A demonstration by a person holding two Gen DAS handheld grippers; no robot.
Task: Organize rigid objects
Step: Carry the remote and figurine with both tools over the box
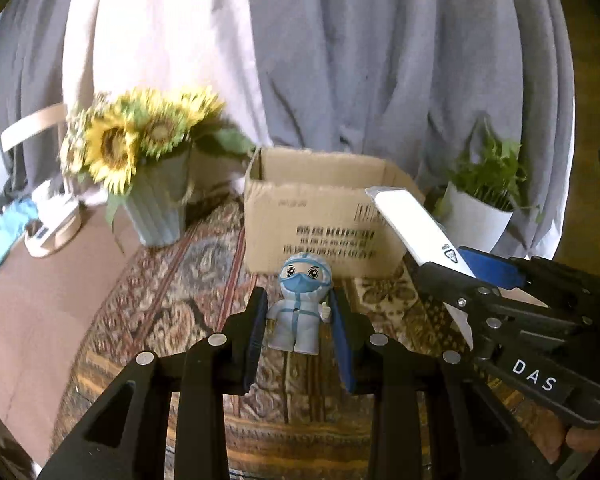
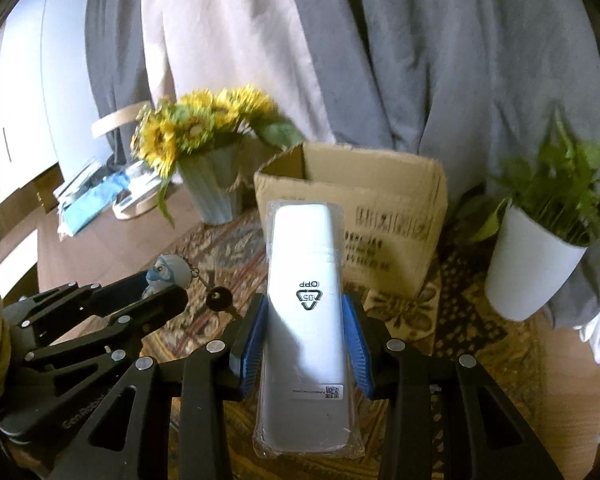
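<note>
Figurine (image 1: 301,307): one; smooth moulded plastic, rounded head, pale blue hooded suit, blue face mask, one thumb raised. A short ball chain with one dark key (image 2: 219,298) hangs from its head.
Figurine, place: upright between the blue pads of the left gripper (image 1: 300,334), clear of the table, in front of the box.
Left gripper: black angular frame, ribbed blue pads; jaws closed on the figurine's sides.
White case (image 2: 305,312): one; long, flat, rounded rectangle, glossy white, sealed in a clear crinkled plastic sleeve printed with a recycling triangle and a small code label.
White case, place: lengthways in the right gripper (image 2: 306,336), far end pointing at the box, above the table.
Right gripper: same black frame and blue pads; jaws clamped on the case's two long edges.
Cardboard box (image 1: 324,216): one; brown corrugated, top flaps open, dark print on the front wall, too blurred to read.
Table (image 1: 172,296): covered by a woven cloth with an ornate floral pattern.
Vase (image 1: 160,212): one; pale blue-green, ribbed, holding yellow sunflowers, perhaps three heads, blurred.
Pot (image 2: 528,268): one; plain white, tapered, with leafy green plant.
Curtains (image 1: 380,60): grey and pale pink, hanging in soft folds.
</note>
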